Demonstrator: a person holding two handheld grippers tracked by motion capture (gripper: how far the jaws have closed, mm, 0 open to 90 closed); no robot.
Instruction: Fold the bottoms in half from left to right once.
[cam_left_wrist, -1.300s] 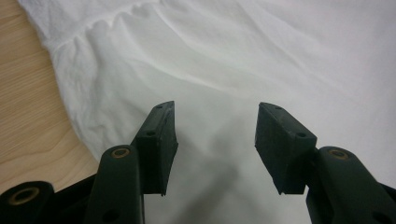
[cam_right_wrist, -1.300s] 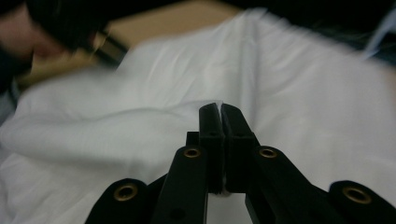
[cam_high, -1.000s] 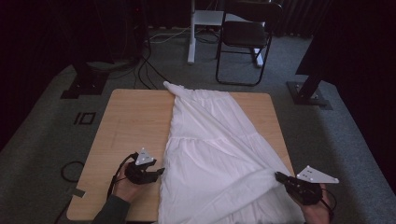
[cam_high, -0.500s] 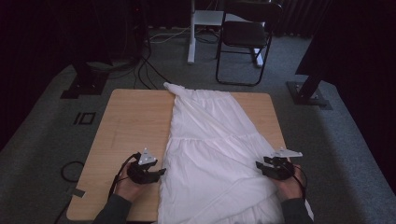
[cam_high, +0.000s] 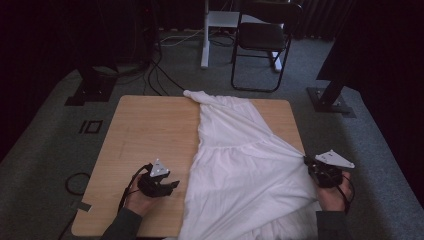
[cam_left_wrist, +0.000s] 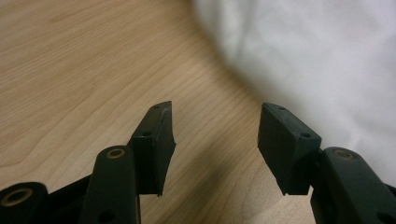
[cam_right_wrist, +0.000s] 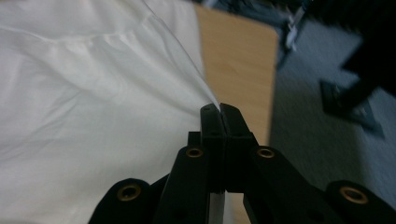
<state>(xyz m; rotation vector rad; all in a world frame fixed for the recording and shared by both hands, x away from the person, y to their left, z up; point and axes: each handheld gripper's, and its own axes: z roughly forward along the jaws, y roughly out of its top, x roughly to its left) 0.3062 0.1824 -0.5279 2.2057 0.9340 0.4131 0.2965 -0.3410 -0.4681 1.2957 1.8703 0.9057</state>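
Observation:
A white garment (cam_high: 245, 160) lies spread over the right half of the wooden table (cam_high: 150, 135), reaching from the far edge to the near edge. My right gripper (cam_high: 307, 161) is at the table's right edge, shut on the garment's right edge (cam_right_wrist: 205, 95), which is pulled taut toward it. My left gripper (cam_high: 175, 184) rests on bare wood just left of the garment (cam_left_wrist: 317, 51), jaws wide open with nothing between them; the cloth lies just beyond its right fingertip (cam_left_wrist: 285, 135).
A black chair (cam_high: 262, 42) and a white stand leg (cam_high: 205, 35) are behind the table. Black stand bases (cam_high: 92, 87) (cam_high: 330, 97) sit on the grey carpet at both sides, with cables on the floor. The table's left half is bare wood.
My right gripper has carried the garment's edge outward to the table's right edge, stretching the cloth flat. The left gripper has stayed beside the cloth's left edge.

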